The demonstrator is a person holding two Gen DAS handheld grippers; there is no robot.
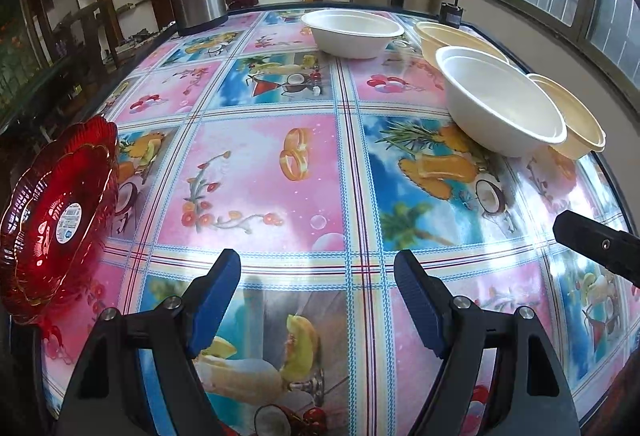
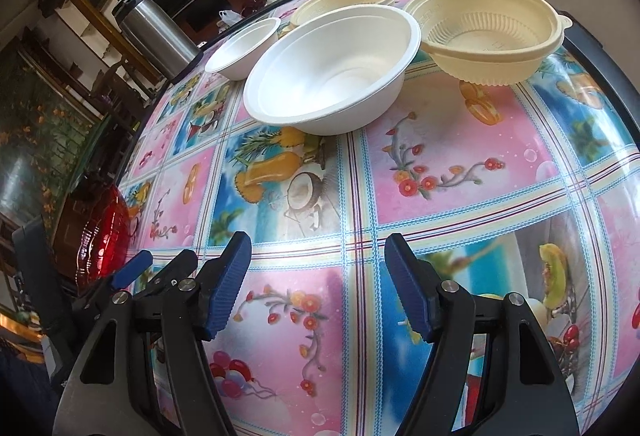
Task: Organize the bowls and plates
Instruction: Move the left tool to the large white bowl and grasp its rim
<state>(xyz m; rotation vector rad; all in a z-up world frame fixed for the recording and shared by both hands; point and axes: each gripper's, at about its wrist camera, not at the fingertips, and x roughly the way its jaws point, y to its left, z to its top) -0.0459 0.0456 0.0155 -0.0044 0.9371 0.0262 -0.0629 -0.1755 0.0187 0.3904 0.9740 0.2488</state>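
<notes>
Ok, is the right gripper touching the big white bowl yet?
Apart. The right wrist view shows the right gripper open, with bare tablecloth between it and the big white bowl.

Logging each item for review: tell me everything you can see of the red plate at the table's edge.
The red plate looks like translucent glass or plastic, with a scalloped, ribbed rim edged in thin gold lines. A white barcode sticker sits at its centre. Several rims show, so it may be a small stack. It lies at the edge of the patterned tablecloth, partly overhanging, apart from the bowls. Neither tool touches it. The right wrist view shows only its edge.
</notes>
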